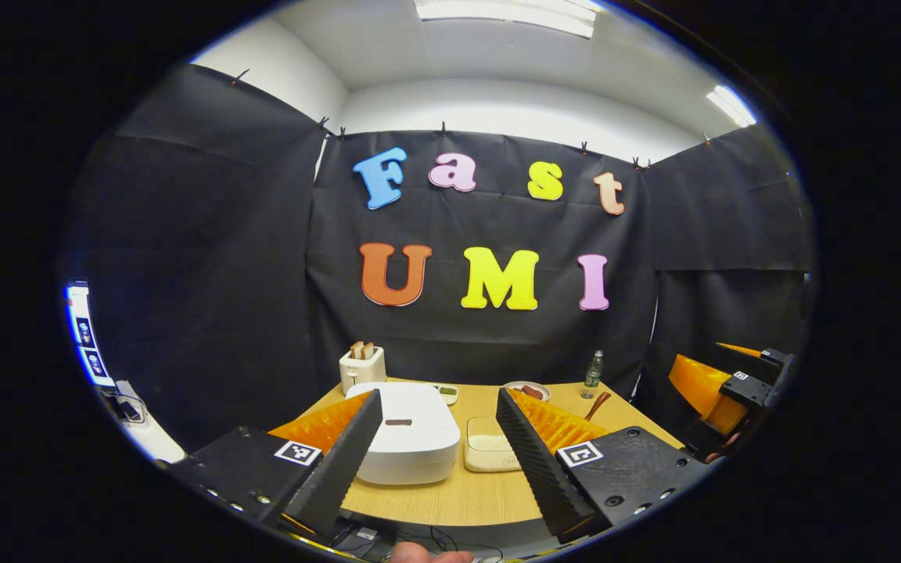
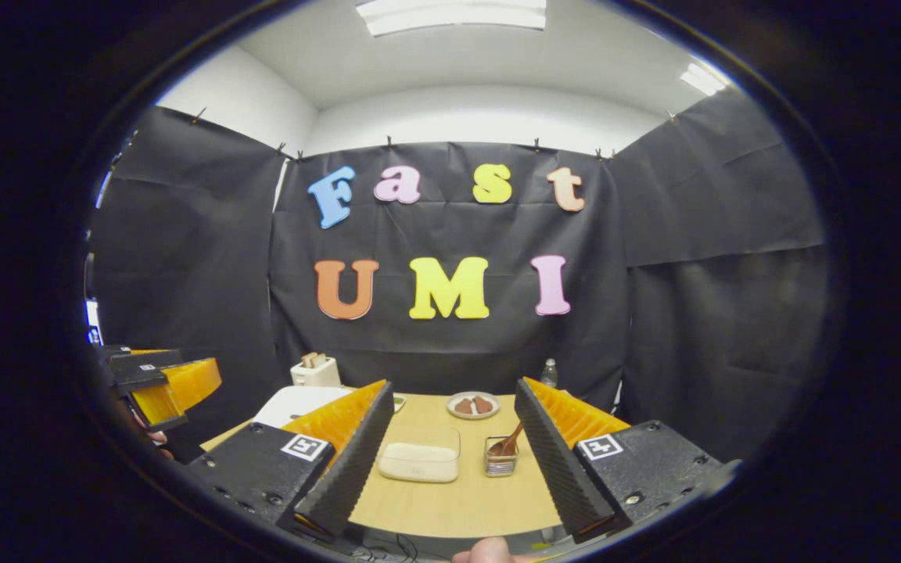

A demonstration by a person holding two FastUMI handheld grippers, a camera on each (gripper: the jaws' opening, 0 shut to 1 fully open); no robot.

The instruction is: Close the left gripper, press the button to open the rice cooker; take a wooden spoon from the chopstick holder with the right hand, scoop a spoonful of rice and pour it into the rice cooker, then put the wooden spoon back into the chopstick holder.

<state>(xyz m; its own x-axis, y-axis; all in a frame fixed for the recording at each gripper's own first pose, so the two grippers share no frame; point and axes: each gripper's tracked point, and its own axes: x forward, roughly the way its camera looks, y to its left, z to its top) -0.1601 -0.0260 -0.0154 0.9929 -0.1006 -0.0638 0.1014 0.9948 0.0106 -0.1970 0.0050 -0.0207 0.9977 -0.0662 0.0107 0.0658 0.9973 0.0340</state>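
Both jaws stand spread wide, gripping nothing, on each of the two grippers.

From the left gripper view, the left gripper [image 1: 439, 453] hangs back from the near edge of the wooden table [image 1: 450, 500], its ridged, saw-toothed fingers framing the rice cooker [image 1: 407, 442]. That white cooker is a squat, rounded box of smooth plastic with its lid down, and a small dark bar on the lid, probably the button. I'd judge the gripper is held off like this because the fingers must first be brought together into a blunt point before any pressing. Just right of the cooker sits the clear rice box [image 1: 488, 452], a shallow square tub with pale grains inside. The wooden spoon [image 1: 597, 405] pokes up farther right, its handle leaning. Behind stand a white toaster [image 1: 362, 367] with bread in its slots, a plate [image 1: 527, 389] of something brown, and a small bottle [image 1: 593, 371]. The other gripper shows at the far right edge.

From the right gripper view, the right gripper [image 2: 450, 469] waits just as far back, lined up so that the rice box [image 2: 419, 461] and the chopstick holder [image 2: 501, 461] both lie between its fingers. The holder is a small see-through cup, and the wooden spoon [image 2: 509, 444] rests in it, bowl low, handle slanting up to the right, easy to pinch from above, I reckon. The cooker [image 2: 294, 405] peeks out behind the left-hand finger, lid closed. Nothing of the task looks begun.
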